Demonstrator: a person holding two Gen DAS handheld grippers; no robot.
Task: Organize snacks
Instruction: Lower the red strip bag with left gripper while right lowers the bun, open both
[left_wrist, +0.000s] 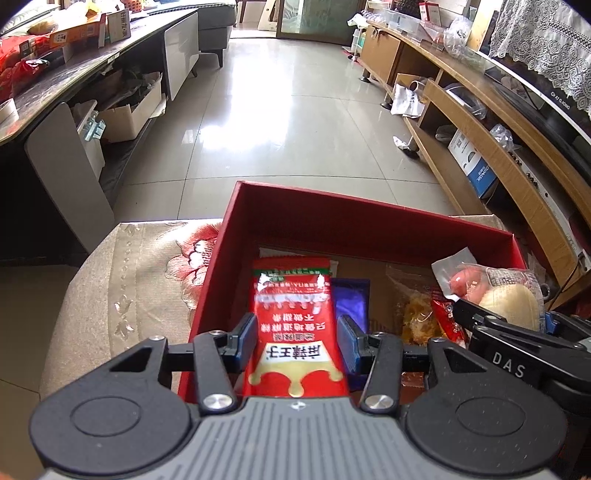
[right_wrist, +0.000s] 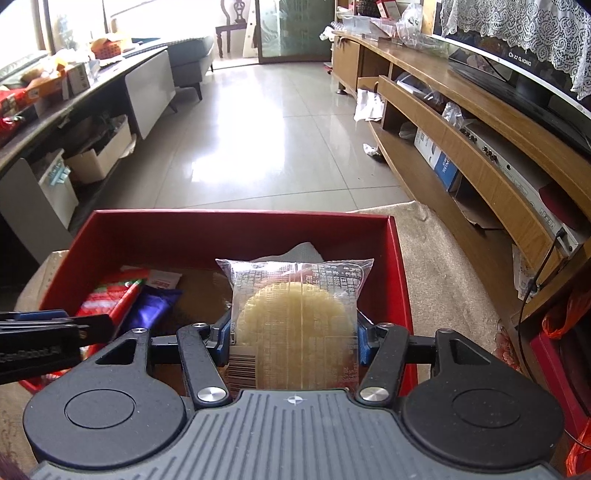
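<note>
"DAS" on right gripper (left_wrist: 509, 325) body; "甜辣王子", inverted, on red snack packet (left_wrist: 295, 325); TV (right_wrist: 517, 59) lettering illegible.

Both wrist views close above the red box (left_wrist: 343, 221), angled down and facing the tiled floor (right_wrist: 266, 147), left view from its left side, right view from its right, sharing box and room beyond

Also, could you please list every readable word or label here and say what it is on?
"DAS": on the right gripper, seen from the left wrist.
"麻辣王子": upside down on the red packet; its smaller lines are too blurred.
Print on the clear wafer pack: too small to read.
Logo on the television: too blurred.
</note>
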